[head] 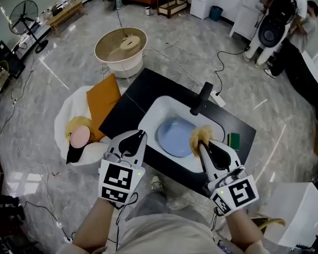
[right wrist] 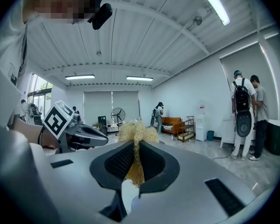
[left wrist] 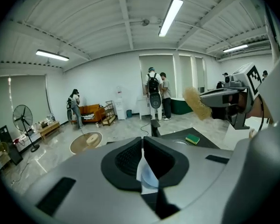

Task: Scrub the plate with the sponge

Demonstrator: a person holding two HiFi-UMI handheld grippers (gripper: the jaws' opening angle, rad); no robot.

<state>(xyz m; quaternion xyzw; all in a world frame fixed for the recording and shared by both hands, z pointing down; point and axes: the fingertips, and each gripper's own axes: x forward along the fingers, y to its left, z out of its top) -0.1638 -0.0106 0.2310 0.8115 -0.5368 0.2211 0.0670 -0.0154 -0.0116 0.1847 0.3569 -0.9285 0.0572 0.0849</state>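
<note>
- Head view: the blue plate (head: 176,136) lies in the white sink (head: 152,111), in front of both grippers.
- Your right gripper (head: 201,145) pinches the tan sponge (head: 200,134), which hangs over the plate's right edge.
- Your left gripper (head: 139,135) is pressed together, with nothing in it.
- Judgement: the sponge is soft and light and will flex. The plate is hard and probably slick, so steady it at the near rim.
</note>
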